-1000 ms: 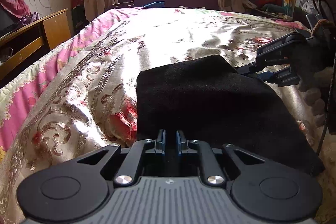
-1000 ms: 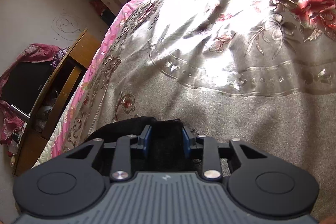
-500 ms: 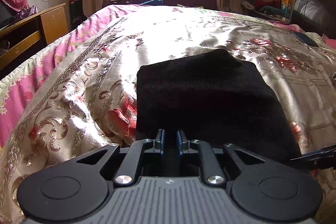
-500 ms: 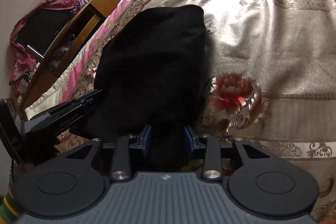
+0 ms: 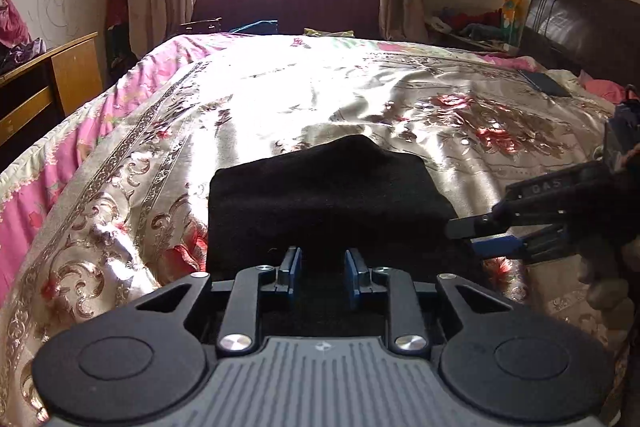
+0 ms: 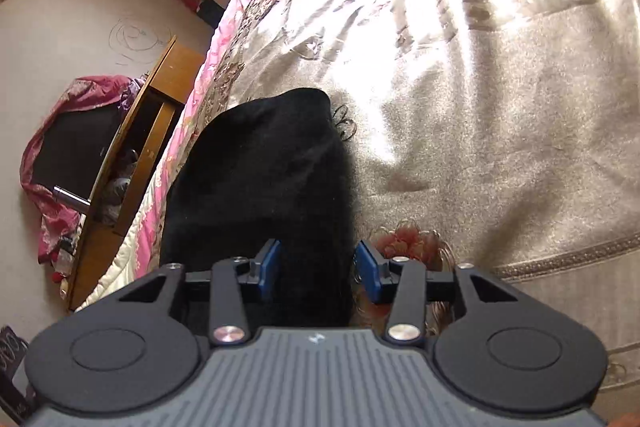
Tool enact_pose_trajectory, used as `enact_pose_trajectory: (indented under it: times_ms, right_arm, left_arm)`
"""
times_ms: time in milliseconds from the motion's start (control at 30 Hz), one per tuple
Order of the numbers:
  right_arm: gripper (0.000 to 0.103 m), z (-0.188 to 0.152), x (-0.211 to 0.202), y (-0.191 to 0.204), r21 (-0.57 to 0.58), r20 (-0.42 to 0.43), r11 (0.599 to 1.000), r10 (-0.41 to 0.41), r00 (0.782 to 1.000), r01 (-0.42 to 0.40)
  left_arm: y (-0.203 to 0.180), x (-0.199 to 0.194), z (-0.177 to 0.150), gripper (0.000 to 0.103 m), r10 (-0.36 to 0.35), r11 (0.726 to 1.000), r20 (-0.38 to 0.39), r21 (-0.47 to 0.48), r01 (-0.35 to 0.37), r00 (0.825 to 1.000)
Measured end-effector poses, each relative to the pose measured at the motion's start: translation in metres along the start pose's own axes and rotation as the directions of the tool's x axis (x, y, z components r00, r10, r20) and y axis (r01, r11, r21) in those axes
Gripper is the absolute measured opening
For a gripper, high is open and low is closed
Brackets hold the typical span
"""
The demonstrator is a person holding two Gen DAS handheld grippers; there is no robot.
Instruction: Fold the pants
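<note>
floral bedspread (image 5: 304, 99); folded black pants (image 5: 320, 195) at 6 o'clock. left gripper (image 5: 320, 267), right gripper (image 6: 318, 269): jaws opening, pads off cloth, gripping nothing.

The pants (image 5: 328, 203) are matt black cloth with a soft, fuzzy nap. Under them the bedspread (image 5: 304, 95) is glossy satin, its woven flowers shining by the window. The desk (image 5: 60, 75) at nine o'clock is smooth, varnished wood. The right gripper (image 5: 476, 237) looks like matt black plastic.
</note>
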State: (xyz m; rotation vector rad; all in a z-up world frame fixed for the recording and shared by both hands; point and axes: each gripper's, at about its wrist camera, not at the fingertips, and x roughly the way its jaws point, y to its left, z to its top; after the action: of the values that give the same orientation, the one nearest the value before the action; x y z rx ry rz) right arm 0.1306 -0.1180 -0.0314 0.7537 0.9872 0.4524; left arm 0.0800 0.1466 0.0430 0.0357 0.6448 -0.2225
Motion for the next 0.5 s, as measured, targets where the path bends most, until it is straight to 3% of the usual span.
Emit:
enact_pose_trajectory:
  times_ms: [167,300,500]
  right_arm:
    - [0.045,0.013,0.024,0.012,-0.025,-0.017,1.000,0.000,1.000,0.000]
    - [0.041,0.018,0.033,0.012,-0.006,-0.022,1.000,-0.016,1.000,0.016]
    - [0.044,0.009,0.025,0.021,-0.041,-0.024,0.999,-0.034,0.999,0.033]
  left_arm:
    - [-0.003,0.026,-0.006,0.040,0.004,1.000,-0.097,0.030,-0.001,0.995]
    - [-0.001,0.027,-0.010,0.041,-0.007,1.000,-0.095,0.018,0.008,0.995]
    - [0.000,0.026,-0.011,0.041,-0.009,1.000,-0.092,0.010,0.010,0.996]
